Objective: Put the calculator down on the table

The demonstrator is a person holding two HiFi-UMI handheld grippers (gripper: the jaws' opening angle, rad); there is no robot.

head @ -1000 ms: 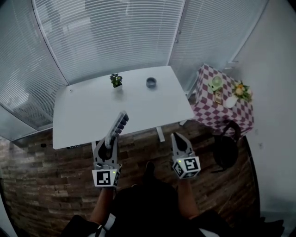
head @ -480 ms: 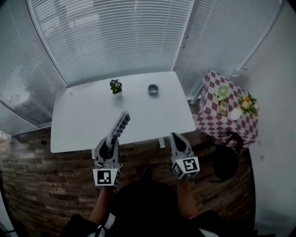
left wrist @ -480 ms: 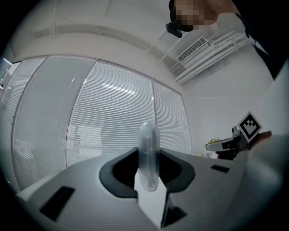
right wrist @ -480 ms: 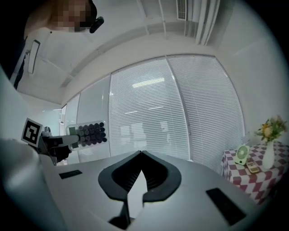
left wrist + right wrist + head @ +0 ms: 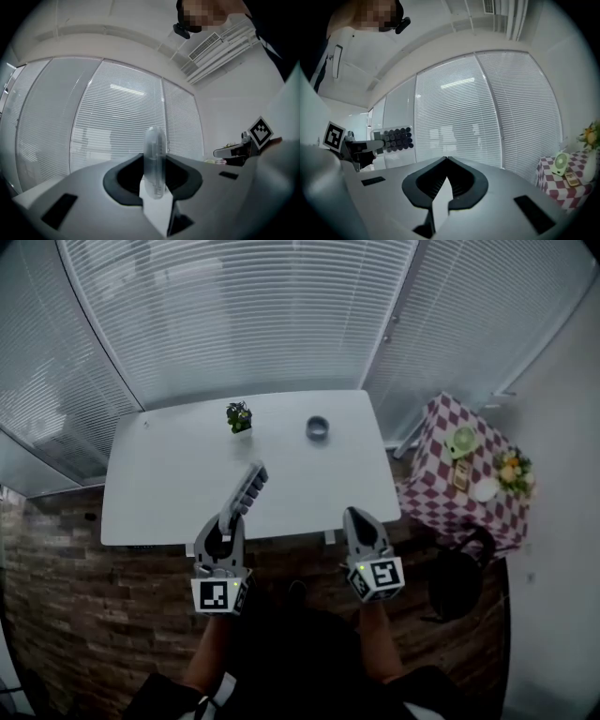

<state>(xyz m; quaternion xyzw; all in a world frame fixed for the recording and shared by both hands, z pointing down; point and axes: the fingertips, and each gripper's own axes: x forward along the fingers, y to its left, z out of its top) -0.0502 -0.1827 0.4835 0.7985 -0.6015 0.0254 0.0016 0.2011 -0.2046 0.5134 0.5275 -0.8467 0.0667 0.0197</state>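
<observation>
In the head view my left gripper (image 5: pixel 228 517) is shut on the near end of a pale calculator (image 5: pixel 247 489), whose dark keys face right. It juts forward above the front edge of the white table (image 5: pixel 159 474). The left gripper view shows the calculator (image 5: pixel 154 157) edge-on, clamped upright between the jaws. My right gripper (image 5: pixel 355 515) is shut and empty, level with the left one, just short of the table's front edge. From the right gripper view (image 5: pixel 446 160), the calculator (image 5: pixel 396 138) shows at the left, held by the left gripper (image 5: pixel 356 149).
A small potted plant (image 5: pixel 239 415) and a round grey dish (image 5: pixel 318 427) stand at the back of the table. To the right is a checkered-cloth side table (image 5: pixel 450 493) with small items, and a dark chair (image 5: pixel 457 582). Window blinds run behind, with brick-patterned floor below.
Both grippers have moved forward towards the table, side by side. The calculator now reaches further over the table's front edge. Both grips are unchanged.
</observation>
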